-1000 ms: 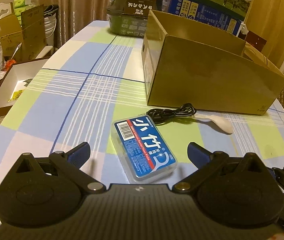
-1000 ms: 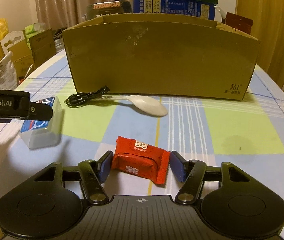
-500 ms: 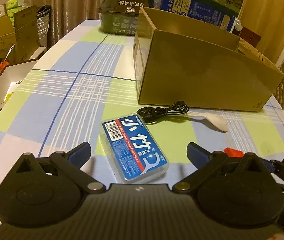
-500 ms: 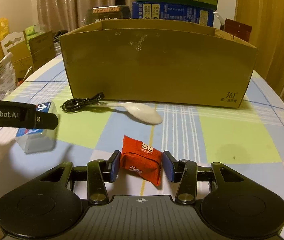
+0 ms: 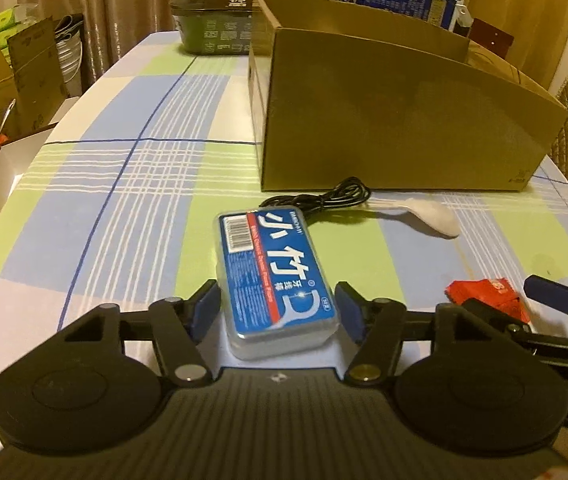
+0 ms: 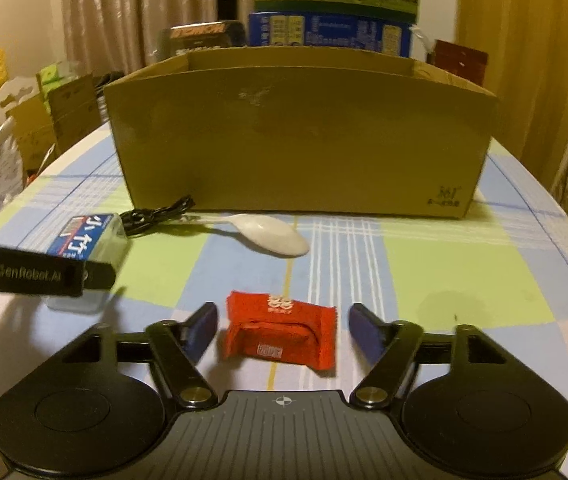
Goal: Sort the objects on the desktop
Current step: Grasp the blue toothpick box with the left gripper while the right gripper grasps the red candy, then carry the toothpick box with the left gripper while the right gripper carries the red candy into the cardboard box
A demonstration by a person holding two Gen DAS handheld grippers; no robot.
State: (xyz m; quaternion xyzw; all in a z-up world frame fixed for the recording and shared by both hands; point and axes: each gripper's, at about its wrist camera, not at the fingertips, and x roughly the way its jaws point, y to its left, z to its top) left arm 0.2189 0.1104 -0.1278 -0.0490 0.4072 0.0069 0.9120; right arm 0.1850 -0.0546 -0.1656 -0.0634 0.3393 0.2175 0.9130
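Floss box [image 5: 276, 280], the clear one with the blue label, lies flat on the checked tablecloth [image 5: 96, 216] between the left gripper [image 5: 278, 312] jaws, which stand open with a small gap on each side. Off to its right, the right gripper [image 6: 283, 330] straddles the red snack packet [image 6: 280, 332] the same way, jaws wide and clear of the wrapper. Both tools sit low, nearly level with the table and aimed at the cardboard box [image 6: 300, 148] beyond. This looks like the pickup step: each needs to close on its item, lift, then carry it over the box's front wall. The black cable [image 5: 324, 202] and white spoon [image 6: 264, 234] wait just before that wall.
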